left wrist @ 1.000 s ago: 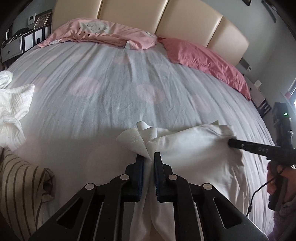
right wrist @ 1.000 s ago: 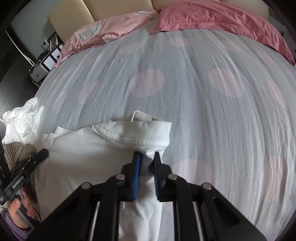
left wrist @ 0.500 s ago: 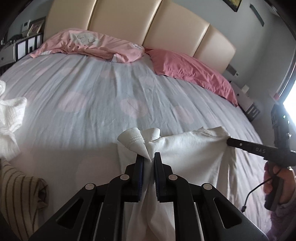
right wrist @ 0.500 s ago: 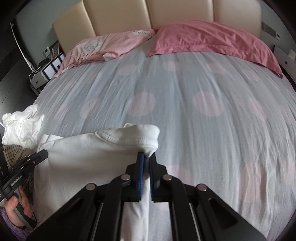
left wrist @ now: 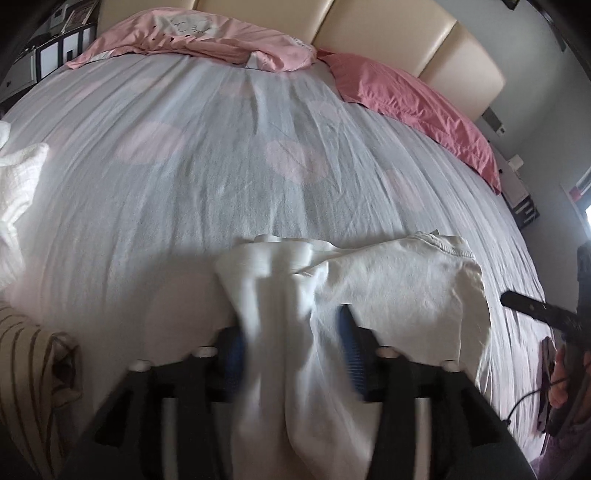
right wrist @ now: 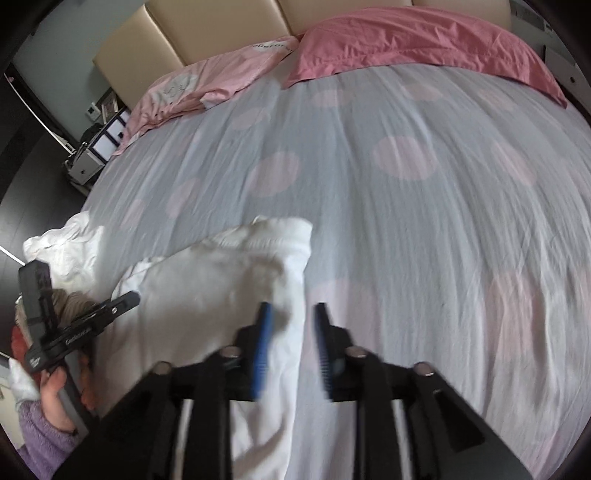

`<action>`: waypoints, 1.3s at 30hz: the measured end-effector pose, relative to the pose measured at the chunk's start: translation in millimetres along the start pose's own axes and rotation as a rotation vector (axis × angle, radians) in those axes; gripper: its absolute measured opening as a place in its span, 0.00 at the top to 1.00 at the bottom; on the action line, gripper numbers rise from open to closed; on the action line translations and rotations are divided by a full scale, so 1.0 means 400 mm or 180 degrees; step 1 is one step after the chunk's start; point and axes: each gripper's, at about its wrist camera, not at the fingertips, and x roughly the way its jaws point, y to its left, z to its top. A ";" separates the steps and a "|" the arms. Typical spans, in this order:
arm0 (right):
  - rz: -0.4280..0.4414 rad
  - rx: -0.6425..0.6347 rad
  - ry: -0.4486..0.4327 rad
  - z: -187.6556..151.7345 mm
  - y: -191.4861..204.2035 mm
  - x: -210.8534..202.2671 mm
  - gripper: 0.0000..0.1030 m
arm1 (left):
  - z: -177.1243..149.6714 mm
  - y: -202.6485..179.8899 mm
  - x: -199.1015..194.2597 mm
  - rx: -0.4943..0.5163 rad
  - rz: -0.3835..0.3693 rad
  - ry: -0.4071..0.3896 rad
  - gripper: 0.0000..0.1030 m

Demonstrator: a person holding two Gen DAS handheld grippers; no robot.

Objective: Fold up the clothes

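The white shirt (left wrist: pixel 388 288) lies bunched at the near edge of the bed (left wrist: pixel 221 177), on the grey cover with pale pink spots. My left tongs (left wrist: pixel 291 347) stand wide apart, cloth draped loosely between the blue pads; the blur makes it hard to say whether either pad touches it. My right tongs (right wrist: pixel 291 347) are likewise spread open, the shirt's edge falling between them, gripped by neither. A striped garment (left wrist: pixel 29 369) and a crumpled white one (left wrist: pixel 18 177) sit at the left. Two pink pillows (right wrist: pixel 406 40) rest against the headboard (left wrist: pixel 369 26).
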 end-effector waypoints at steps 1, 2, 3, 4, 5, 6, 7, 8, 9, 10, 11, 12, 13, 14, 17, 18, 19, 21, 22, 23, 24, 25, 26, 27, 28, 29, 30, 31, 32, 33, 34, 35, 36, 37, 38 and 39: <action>0.0042 0.0000 0.0038 -0.008 0.000 -0.005 0.62 | 0.000 -0.001 -0.011 -0.0002 -0.0004 -0.0010 0.27; 0.0072 -0.0009 0.0071 -0.016 0.000 -0.009 0.57 | -0.001 0.000 -0.019 -0.0011 -0.0010 -0.0014 0.23; 0.0102 -0.0017 0.0104 -0.023 0.000 -0.013 0.54 | -0.002 0.005 -0.017 -0.0034 -0.0022 -0.0002 0.23; 0.0137 -0.0015 0.0133 -0.029 -0.002 -0.015 0.50 | -0.004 0.011 -0.015 -0.0057 -0.0035 0.0010 0.23; 0.0188 0.0006 0.0160 -0.036 -0.003 -0.015 0.48 | -0.006 0.017 -0.013 -0.0080 -0.0047 0.0022 0.23; 0.0229 0.0042 0.0189 -0.044 -0.007 -0.011 0.46 | -0.007 0.022 -0.010 -0.0104 -0.0060 0.0034 0.23; 0.0266 0.0076 0.0217 -0.051 -0.010 -0.007 0.45 | -0.009 0.028 -0.008 -0.0127 -0.0073 0.0046 0.23; 0.0277 0.0101 0.0236 -0.054 -0.013 0.000 0.44 | -0.011 0.033 -0.006 -0.0150 -0.0085 0.0058 0.23; 0.0294 0.0115 0.0262 -0.059 -0.014 0.010 0.44 | -0.012 0.039 -0.004 -0.0173 -0.0098 0.0070 0.23; 0.0315 0.0127 0.0288 -0.062 -0.015 0.020 0.44 | -0.014 0.045 -0.002 -0.0196 -0.0110 0.0082 0.23; 0.0351 0.0127 0.0307 -0.062 -0.015 0.032 0.44 | -0.015 0.050 0.000 -0.0220 -0.0123 0.0094 0.23; 0.0371 0.0119 0.0323 -0.063 -0.012 0.042 0.44 | -0.017 0.052 0.002 -0.0222 -0.0131 0.0103 0.23; 0.0391 0.0110 0.0337 -0.064 -0.010 0.052 0.44 | -0.018 0.045 0.006 -0.0176 -0.0128 0.0103 0.23; 0.0406 0.0095 0.0346 -0.062 -0.006 0.063 0.44 | -0.019 0.038 0.009 -0.0129 -0.0125 0.0104 0.23; 0.0427 0.0091 0.0394 -0.054 0.003 0.099 0.44 | -0.022 0.017 0.020 0.0010 -0.0117 0.0106 0.23; 0.0432 0.0089 0.0399 -0.052 0.003 0.107 0.44 | -0.023 0.010 0.024 0.0057 -0.0114 0.0107 0.23; 0.0438 0.0086 0.0401 -0.050 0.004 0.115 0.44 | -0.024 0.003 0.027 0.0103 -0.0111 0.0107 0.23; 0.0455 0.0051 0.0375 -0.042 0.008 0.122 0.43 | -0.026 -0.011 0.035 0.0196 -0.0106 0.0108 0.24; 0.0457 0.0029 0.0370 -0.039 0.010 0.124 0.43 | -0.027 -0.018 0.038 0.0242 -0.0103 0.0109 0.26; 0.0447 0.0003 0.0367 -0.035 0.015 0.128 0.43 | -0.028 -0.025 0.042 0.0289 -0.0100 0.0110 0.30; 0.0432 -0.0031 0.0351 -0.032 0.021 0.131 0.43 | -0.028 -0.032 0.045 0.0335 -0.0097 0.0110 0.35; 0.0414 -0.0066 0.0334 -0.030 0.026 0.134 0.45 | -0.029 -0.037 0.048 0.0368 -0.0099 0.0111 0.37; 0.0381 -0.0110 0.0311 -0.029 0.034 0.138 0.46 | -0.028 -0.037 0.048 0.0367 -0.0113 0.0111 0.41; 0.0345 -0.0156 0.0289 -0.027 0.042 0.141 0.48 | -0.028 -0.037 0.048 0.0366 -0.0126 0.0111 0.47; 0.0303 -0.0206 0.0272 -0.026 0.049 0.145 0.55 | -0.026 -0.036 0.048 0.0363 -0.0144 0.0113 0.51; 0.0265 -0.0243 0.0257 -0.025 0.056 0.149 0.65 | -0.024 -0.033 0.049 0.0352 -0.0172 0.0119 0.61; 0.0231 -0.0277 0.0243 -0.024 0.062 0.153 0.68 | -0.022 -0.031 0.051 0.0339 -0.0206 0.0129 0.65; 0.0227 -0.0284 0.0239 -0.024 0.063 0.157 0.70 | -0.022 -0.030 0.052 0.0333 -0.0232 0.0134 0.66; 0.0225 -0.0291 0.0230 -0.024 0.064 0.160 0.74 | -0.022 -0.029 0.053 0.0347 -0.0261 0.0138 0.72; 0.0243 -0.0296 0.0198 -0.025 0.064 0.159 0.76 | -0.023 -0.029 0.052 0.0378 -0.0310 0.0152 0.79; 0.0269 -0.0299 0.0178 -0.026 0.064 0.156 0.80 | -0.023 -0.030 0.051 0.0379 -0.0317 0.0135 0.82; 0.0295 -0.0296 0.0150 -0.028 0.065 0.154 0.84 | -0.024 -0.032 0.049 0.0384 -0.0323 0.0117 0.85; 0.0319 -0.0295 0.0122 -0.030 0.066 0.152 0.85 | -0.023 -0.036 0.046 0.0399 -0.0320 0.0100 0.85; 0.0323 -0.0305 0.0097 -0.032 0.068 0.149 0.87 | -0.022 -0.040 0.043 0.0413 -0.0316 0.0082 0.86; 0.0321 -0.0313 0.0075 -0.033 0.072 0.144 0.89 | -0.021 -0.044 0.039 0.0429 -0.0315 0.0062 0.86; 0.0319 -0.0320 0.0053 -0.034 0.074 0.139 0.90 | -0.019 -0.048 0.033 0.0444 -0.0329 0.0043 0.87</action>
